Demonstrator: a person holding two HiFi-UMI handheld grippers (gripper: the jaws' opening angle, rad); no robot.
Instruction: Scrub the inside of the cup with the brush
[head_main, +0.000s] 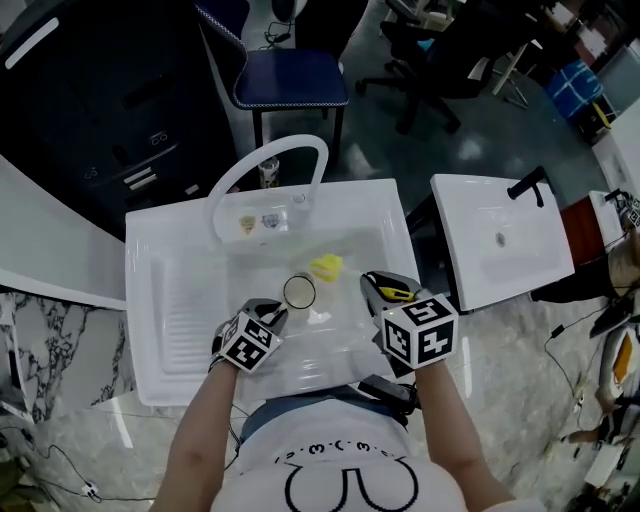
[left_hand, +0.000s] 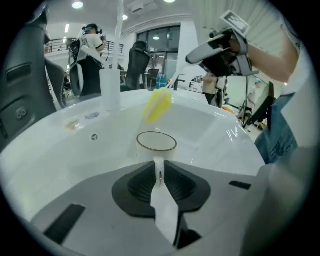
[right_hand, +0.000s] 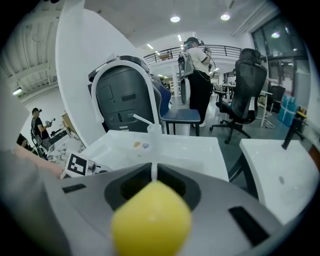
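A clear cup (head_main: 299, 291) with a dark rim stands upright in the white sink basin (head_main: 175, 290). In the left gripper view the cup (left_hand: 156, 143) is straight ahead, and my left gripper (left_hand: 159, 169) is shut on its white handle. In the head view the left gripper (head_main: 271, 313) is at the cup's near left. My right gripper (head_main: 381, 288) is shut on the brush, whose yellow head (head_main: 325, 266) hangs just beyond the cup to its right. The brush head (left_hand: 158, 104) is above and behind the rim, outside the cup. A yellow part of the brush (right_hand: 151, 222) blurs in front of the right gripper (right_hand: 154, 172).
A white arched faucet (head_main: 268, 160) rises at the sink's far edge. The ribbed drainboard (head_main: 185, 300) takes up the sink's left side. A second white basin (head_main: 500, 235) with a black tap stands to the right. A blue chair (head_main: 290, 80) is behind the sink.
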